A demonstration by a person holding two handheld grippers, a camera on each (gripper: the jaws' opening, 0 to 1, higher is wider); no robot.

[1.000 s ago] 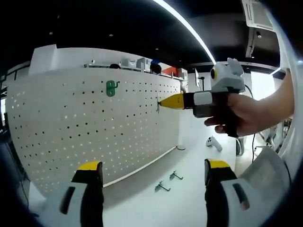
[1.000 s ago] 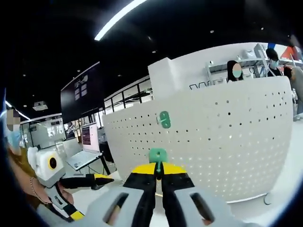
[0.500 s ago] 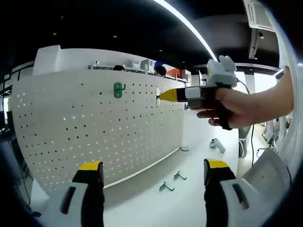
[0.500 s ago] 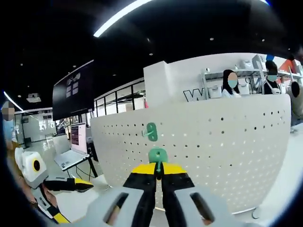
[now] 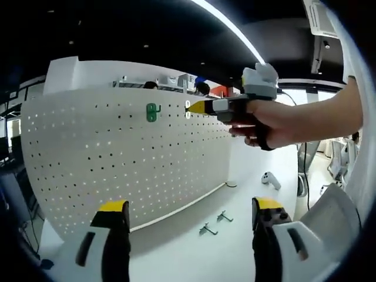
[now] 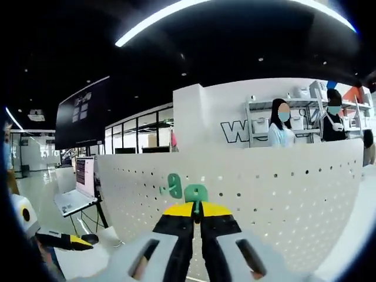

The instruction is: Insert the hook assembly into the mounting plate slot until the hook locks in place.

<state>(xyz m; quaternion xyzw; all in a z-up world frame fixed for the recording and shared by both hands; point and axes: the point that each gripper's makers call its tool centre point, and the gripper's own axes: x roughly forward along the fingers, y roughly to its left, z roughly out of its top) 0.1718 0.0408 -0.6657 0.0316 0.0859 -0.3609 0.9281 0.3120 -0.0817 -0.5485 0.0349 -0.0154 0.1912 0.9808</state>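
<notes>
A white pegboard [image 5: 129, 158] stands upright on the white table. One green hook [image 5: 152, 111] hangs in its top rows, seen too as the green hook [image 6: 174, 185] in the right gripper view. My right gripper [image 6: 197, 207] is shut on a second green hook [image 6: 195, 193], held close to the board just right of the hung one. The same right gripper [image 5: 189, 107], in a person's hand, has its yellow tips at the board's top rows. My left gripper [image 5: 185, 214] stands open low in front of the board, holding nothing.
Two loose metal hooks [image 5: 212, 223] lie on the table [image 5: 194, 252] near the board's foot. A small white object [image 5: 269, 179] rests farther right. People stand behind the board by shelves [image 6: 305, 117]. A laptop [image 6: 76, 197] sits at left.
My right gripper has risen and moved left along the board with its green hook, now close beside the hung hook. The left gripper stays open and low.
</notes>
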